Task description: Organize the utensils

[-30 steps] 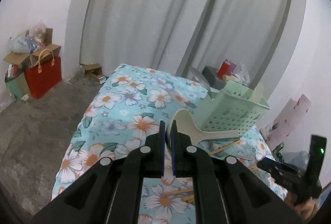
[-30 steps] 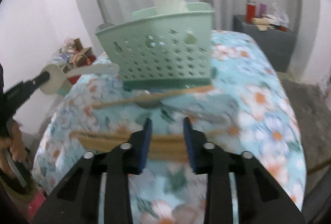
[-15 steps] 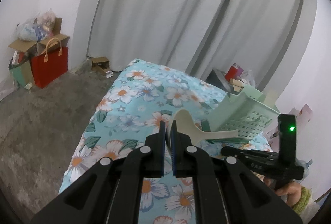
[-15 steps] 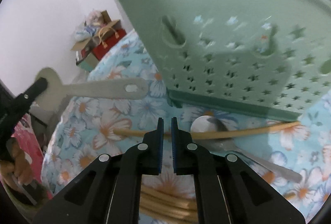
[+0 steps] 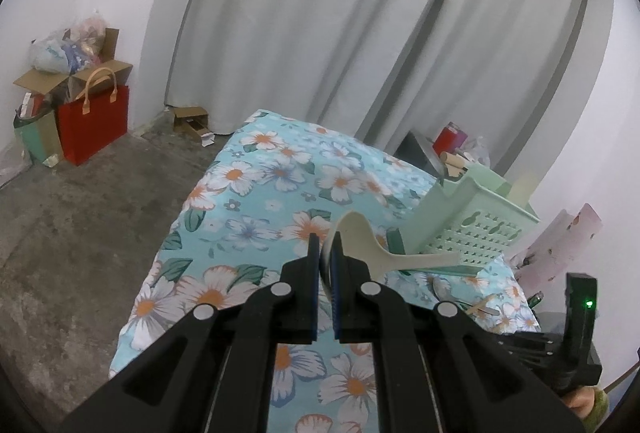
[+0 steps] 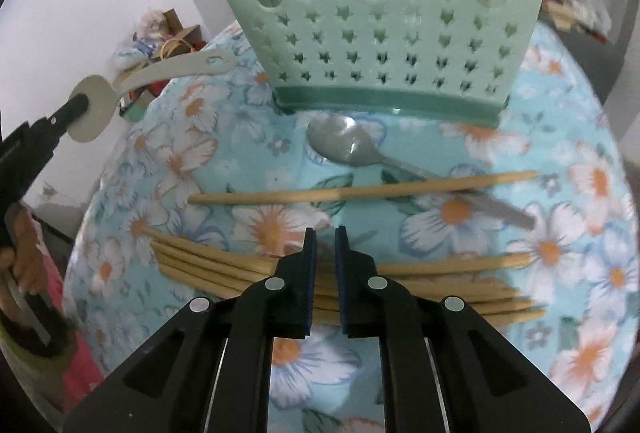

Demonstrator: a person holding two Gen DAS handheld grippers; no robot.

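Two hand-held grippers work here: the left hand-held gripper point(image 5: 327, 253) clamps the rice paddle point(image 5: 370, 247) by its blade, off the floral worktop point(image 5: 256, 201). The right hand-held gripper point(image 6: 324, 247), whose jaws have just been opening, stands narrow and empty above the chopsticks point(image 6: 200, 261). Beyond lie a single chopstick point(image 6: 360, 189), a spoon point(image 6: 344, 145) and the green basket point(image 6: 384, 29).

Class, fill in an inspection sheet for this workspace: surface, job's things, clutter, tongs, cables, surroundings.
Surface: floral tablecloth.
Job's things: green perforated caddy upright; metal spoon lying before it, handle under a single chopstick; chopstick bundle nearer.
Clutter: nothing seen on the cloth.
Tongs: left tongs shut on a cream rice paddle; right tongs narrowly open above the bundle, having just opened slightly, holding nothing.
Cables: nothing seen.
Surroundings: grey curtains, red bag, boxes on the concrete floor.
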